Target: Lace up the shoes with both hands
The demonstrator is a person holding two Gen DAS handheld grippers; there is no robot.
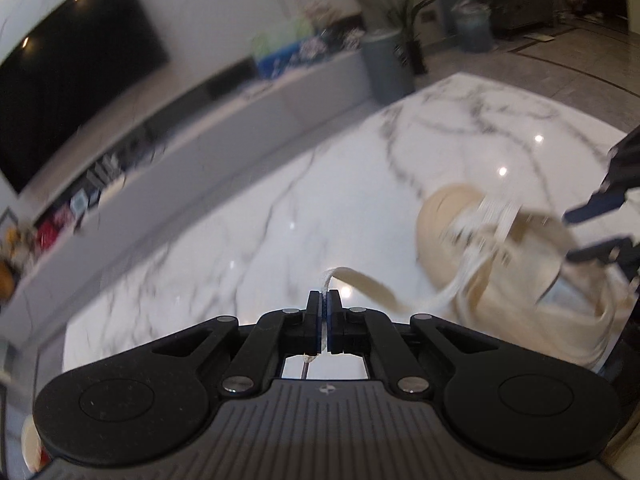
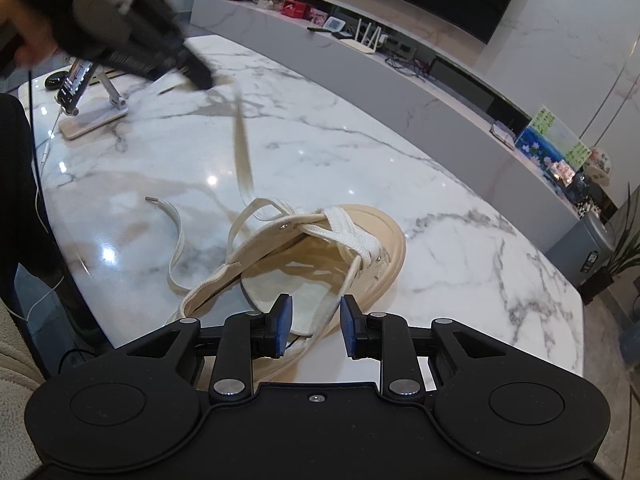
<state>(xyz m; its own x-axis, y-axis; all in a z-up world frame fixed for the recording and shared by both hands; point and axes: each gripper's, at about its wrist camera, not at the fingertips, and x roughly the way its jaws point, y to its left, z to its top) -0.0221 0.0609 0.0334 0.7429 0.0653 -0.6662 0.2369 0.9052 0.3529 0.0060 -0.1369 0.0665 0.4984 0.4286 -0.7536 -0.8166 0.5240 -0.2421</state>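
A cream canvas shoe [image 2: 394, 246] lies on the white marble table [image 2: 460, 272], its white lace crossed through the front eyelets. My left gripper [image 1: 325, 300] is shut on one lace end [image 1: 360, 280]. It is raised and blurred at the upper left of the right wrist view [image 2: 196, 76], and the lace [image 2: 242, 148] stretches from it down to the shoe. The other lace end [image 2: 152, 199] lies loose on the table. My right gripper [image 2: 316, 320] hovers open over the shoe's heel opening, a lace strand passing between its blue pads [image 2: 285, 316]. In the left wrist view the shoe [image 1: 500, 280] sits beside it [image 1: 566, 236].
A phone on a white stand [image 2: 76, 80] and a black mouse [image 2: 54, 79] sit at the table's far left, with a white cable [image 2: 40, 184] along that edge. A grey TV console [image 2: 360, 68] runs behind the table. A person's hand [image 2: 36, 52] holds the left gripper.
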